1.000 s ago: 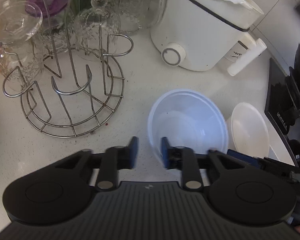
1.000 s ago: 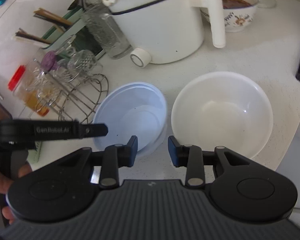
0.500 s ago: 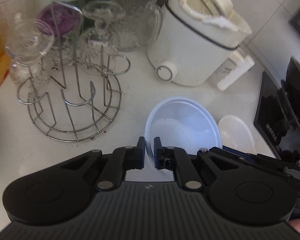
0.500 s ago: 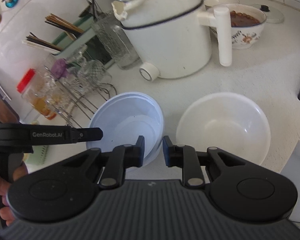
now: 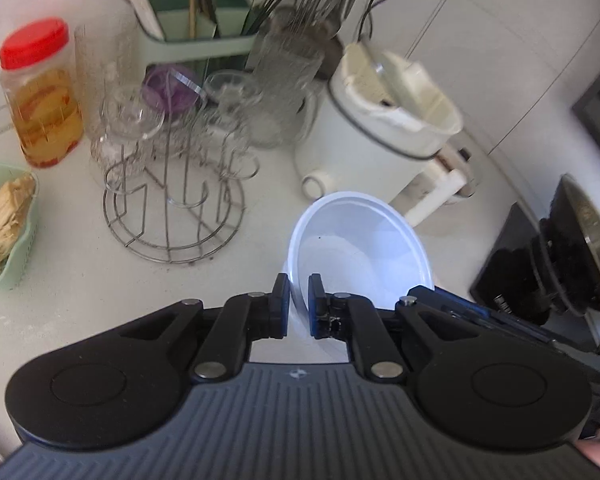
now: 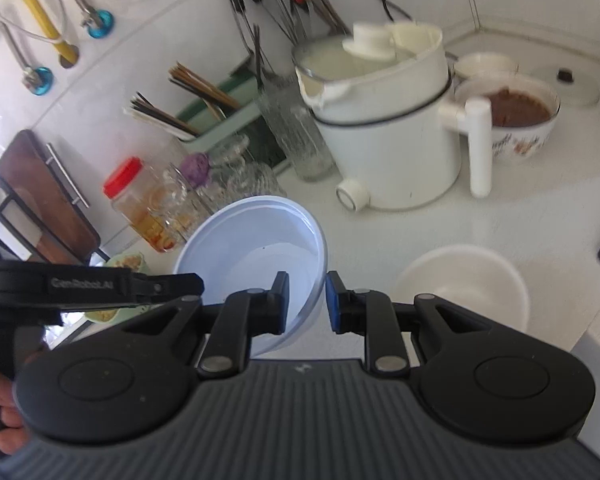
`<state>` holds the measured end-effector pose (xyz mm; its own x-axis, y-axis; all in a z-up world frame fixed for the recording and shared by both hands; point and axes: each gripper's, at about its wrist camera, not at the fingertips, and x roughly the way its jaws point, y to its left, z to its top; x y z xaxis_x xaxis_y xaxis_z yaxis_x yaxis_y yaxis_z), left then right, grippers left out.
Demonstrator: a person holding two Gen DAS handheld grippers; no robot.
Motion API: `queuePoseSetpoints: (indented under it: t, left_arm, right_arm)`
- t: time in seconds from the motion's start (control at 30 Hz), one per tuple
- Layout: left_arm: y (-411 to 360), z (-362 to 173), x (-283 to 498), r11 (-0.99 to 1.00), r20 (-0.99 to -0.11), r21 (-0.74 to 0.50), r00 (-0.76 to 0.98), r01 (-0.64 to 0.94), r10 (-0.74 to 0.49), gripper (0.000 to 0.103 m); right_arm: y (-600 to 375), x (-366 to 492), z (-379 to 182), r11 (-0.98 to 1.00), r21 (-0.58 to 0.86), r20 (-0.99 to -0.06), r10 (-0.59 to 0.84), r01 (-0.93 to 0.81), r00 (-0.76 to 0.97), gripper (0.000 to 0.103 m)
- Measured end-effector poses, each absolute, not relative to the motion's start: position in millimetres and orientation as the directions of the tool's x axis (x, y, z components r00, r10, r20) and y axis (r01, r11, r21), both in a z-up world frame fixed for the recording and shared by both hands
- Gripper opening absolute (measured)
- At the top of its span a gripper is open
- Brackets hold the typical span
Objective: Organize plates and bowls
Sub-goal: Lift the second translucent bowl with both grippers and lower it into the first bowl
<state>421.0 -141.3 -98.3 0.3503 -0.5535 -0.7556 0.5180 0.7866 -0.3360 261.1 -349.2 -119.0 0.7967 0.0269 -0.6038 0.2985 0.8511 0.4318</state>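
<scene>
Clearly the left gripper [image 5: 299,305] is clamped on the near rim of the pale blue translucent plastic bowl [image 5: 360,248], held tilted above the white speckled counter [image 5: 80,280]; the right gripper [image 6: 307,302] has its jaws apart astride the bowl's opposite rim, not pinching it. Only the right wrist view shows the round white plastic bowl [image 6: 466,280] resting on bare counter to the right, near the white electric pot [image 6: 396,148], and the lettering "GenRobot.AI" on the left tool; only the left view shows the wire glass rack [image 5: 176,212].
</scene>
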Motion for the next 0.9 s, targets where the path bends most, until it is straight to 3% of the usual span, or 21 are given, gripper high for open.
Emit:
queuePoseSetpoints:
  t: [0.9]
  left_arm:
    - [-77, -62, 351, 0.843, -0.705, -0.361, 0.475, 0.398, -0.526, 0.011]
  right_arm:
    - [-320, 228, -72, 0.879, 0.465, -0.504, 0.165, 0.105, 0.848, 0.023]
